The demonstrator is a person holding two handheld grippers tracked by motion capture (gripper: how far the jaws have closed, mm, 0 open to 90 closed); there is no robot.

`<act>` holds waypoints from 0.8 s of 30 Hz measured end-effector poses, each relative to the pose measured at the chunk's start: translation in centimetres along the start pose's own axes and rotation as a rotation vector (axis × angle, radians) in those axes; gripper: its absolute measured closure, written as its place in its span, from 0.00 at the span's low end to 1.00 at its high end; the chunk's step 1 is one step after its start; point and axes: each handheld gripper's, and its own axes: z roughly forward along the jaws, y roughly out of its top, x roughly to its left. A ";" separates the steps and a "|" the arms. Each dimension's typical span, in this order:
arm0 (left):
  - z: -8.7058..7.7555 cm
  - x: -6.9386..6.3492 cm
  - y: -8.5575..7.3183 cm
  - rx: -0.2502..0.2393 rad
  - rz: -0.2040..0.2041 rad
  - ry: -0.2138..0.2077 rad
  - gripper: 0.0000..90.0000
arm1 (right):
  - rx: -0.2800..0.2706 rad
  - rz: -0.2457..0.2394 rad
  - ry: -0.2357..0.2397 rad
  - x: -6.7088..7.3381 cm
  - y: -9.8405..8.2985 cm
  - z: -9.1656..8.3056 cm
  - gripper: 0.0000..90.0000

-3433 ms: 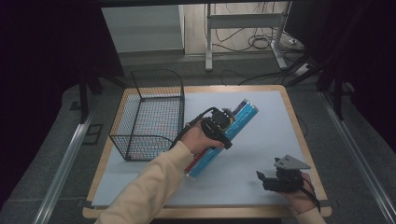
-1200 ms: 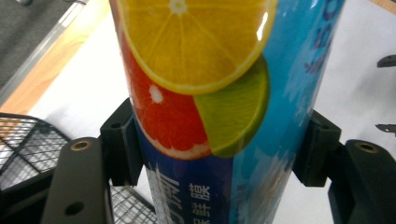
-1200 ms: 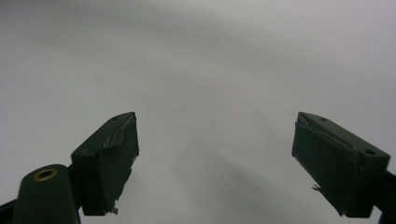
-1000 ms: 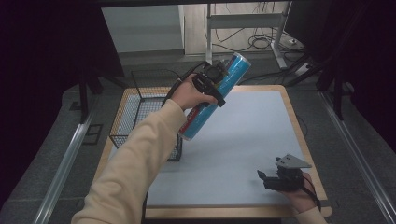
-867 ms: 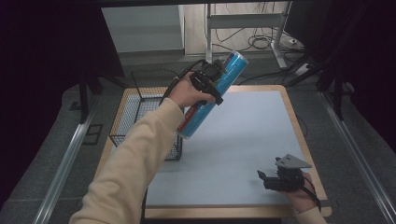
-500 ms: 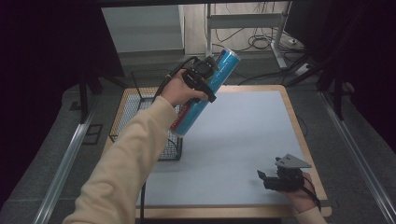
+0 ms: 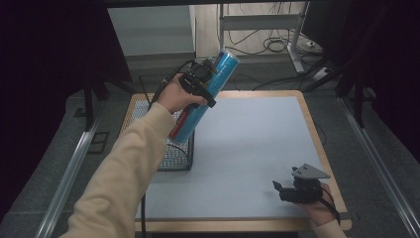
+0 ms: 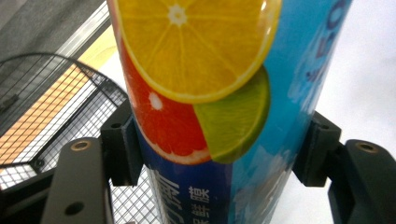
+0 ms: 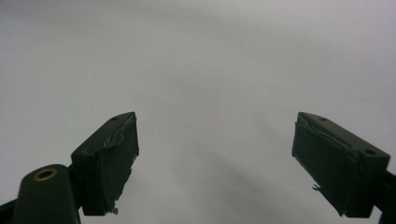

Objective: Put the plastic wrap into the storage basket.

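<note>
Lifted off the mat & carried left since earlier, tall glossy blue cylindrical can w/ citrus print (image 7: 205, 96) is clamped mid-body in left gripper (image 7: 198, 82), long axis tilted, bottom end over black wire-mesh basket (image 7: 176, 156); right gripper (image 7: 297, 191) idle, jaws wide, nr table's right edge.

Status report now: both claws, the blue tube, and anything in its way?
Left claw shut on blue tube, held tilted in the air beside wire basket. Right claw open, nothing between, low over white mat. Nothing in the way.
</note>
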 end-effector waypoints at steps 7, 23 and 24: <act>0.2 1.4 -1.5 0.005 -0.037 0.021 0.36 | -0.009 0.008 0.001 0.1 0.1 -0.2 0.17; 0.8 3.7 -3.4 0.037 -0.084 0.055 0.36 | -0.006 0.009 0.000 0.1 0.0 0.0 0.17; 0.9 3.8 -3.4 0.037 -0.082 0.058 0.36 | -0.006 0.007 0.000 0.1 0.0 0.0 0.17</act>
